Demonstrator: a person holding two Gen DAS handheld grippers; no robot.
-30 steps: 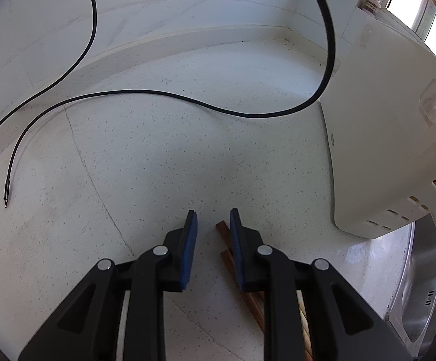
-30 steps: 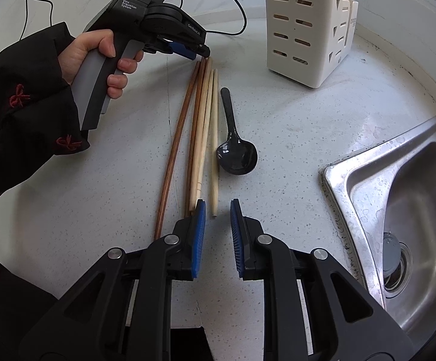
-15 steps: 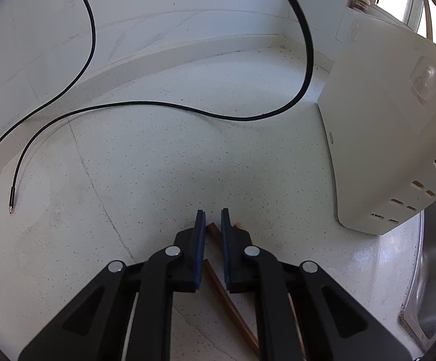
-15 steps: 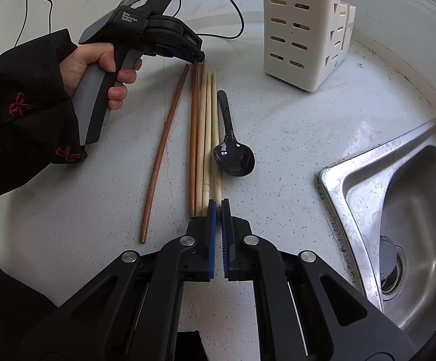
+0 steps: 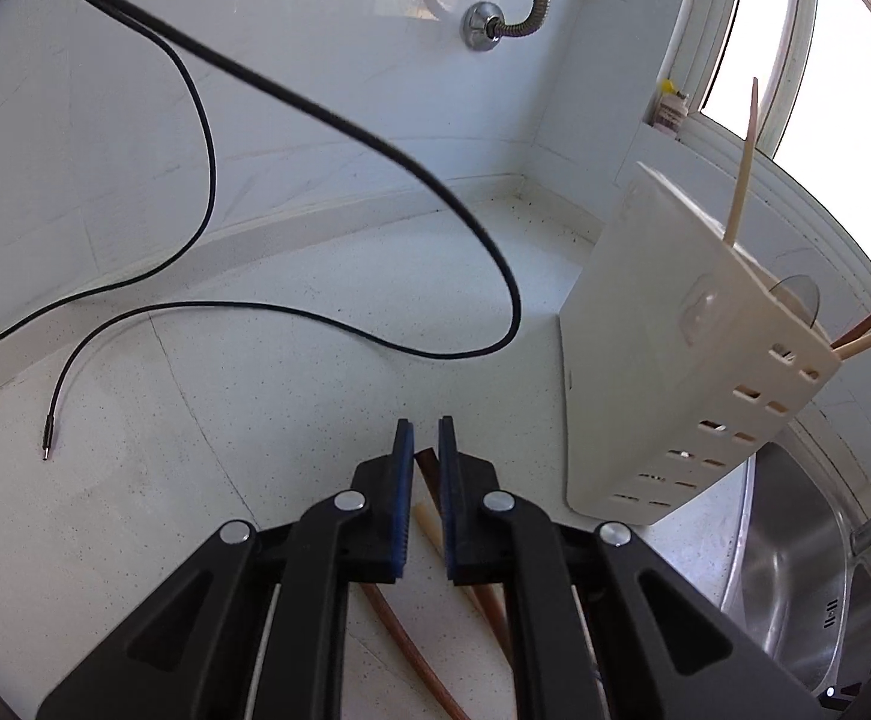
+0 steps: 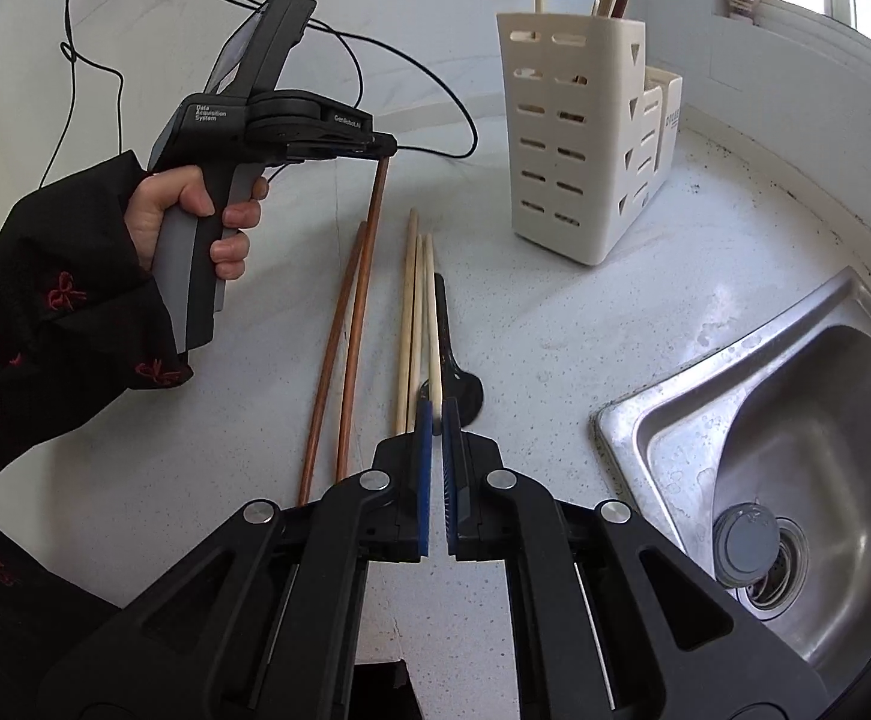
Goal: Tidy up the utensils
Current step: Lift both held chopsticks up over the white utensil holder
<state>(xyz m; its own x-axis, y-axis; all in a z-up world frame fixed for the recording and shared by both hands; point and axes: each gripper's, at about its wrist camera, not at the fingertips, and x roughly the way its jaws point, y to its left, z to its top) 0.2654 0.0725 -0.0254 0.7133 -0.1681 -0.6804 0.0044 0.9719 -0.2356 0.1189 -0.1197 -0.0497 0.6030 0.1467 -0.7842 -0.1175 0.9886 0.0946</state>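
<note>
My left gripper (image 6: pixel 386 149) is shut on the far end of a brown chopstick (image 6: pixel 363 300) and holds that end off the white counter. In the left wrist view the same brown chopstick (image 5: pixel 427 469) sits between the blue pads of the left gripper (image 5: pixel 426 438). My right gripper (image 6: pixel 433 414) is shut on the near end of a pale chopstick (image 6: pixel 431 324). Another brown chopstick (image 6: pixel 330 360) and two pale chopsticks (image 6: pixel 406 330) lie on the counter between them. A black spoon (image 6: pixel 462 387) lies just right of the held pale stick, partly hidden by it.
A white slotted utensil holder (image 6: pixel 579 138) stands at the back right with several chopsticks in it. A steel sink (image 6: pixel 795 450) fills the right side. A black cable (image 5: pixel 207 138) loops over the counter behind. A hand in a dark sleeve (image 6: pixel 57 324) holds the left gripper.
Both grippers closed from a narrow gap onto chopsticks, the left on a brown one, the right on a pale one. Both then rose, and the left one tipped up toward the wall.
</note>
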